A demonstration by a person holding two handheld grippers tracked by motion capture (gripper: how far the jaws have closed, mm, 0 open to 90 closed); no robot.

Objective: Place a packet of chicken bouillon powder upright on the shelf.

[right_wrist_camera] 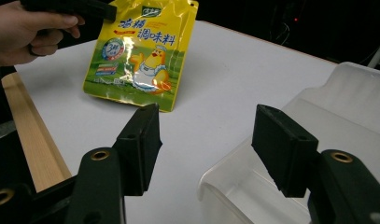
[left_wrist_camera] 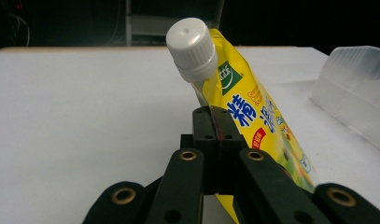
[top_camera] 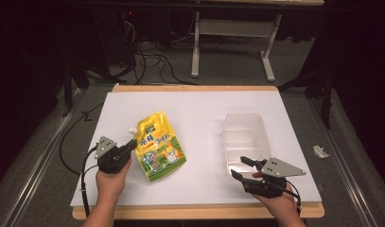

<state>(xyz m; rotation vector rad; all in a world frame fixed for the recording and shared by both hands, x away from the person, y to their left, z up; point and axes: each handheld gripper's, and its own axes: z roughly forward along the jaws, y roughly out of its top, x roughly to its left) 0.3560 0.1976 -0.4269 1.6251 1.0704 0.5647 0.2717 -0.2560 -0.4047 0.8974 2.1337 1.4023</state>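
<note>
The left gripper has its jaws pinched on the left edge of the glossy yellow spouted seasoning pouch, just below its white screw cap, so one side tilts up off the white counter. The right gripper, jaws spread and empty, waits at the near rim of the clear plastic tray, probably to steady it for the pouch.
</note>
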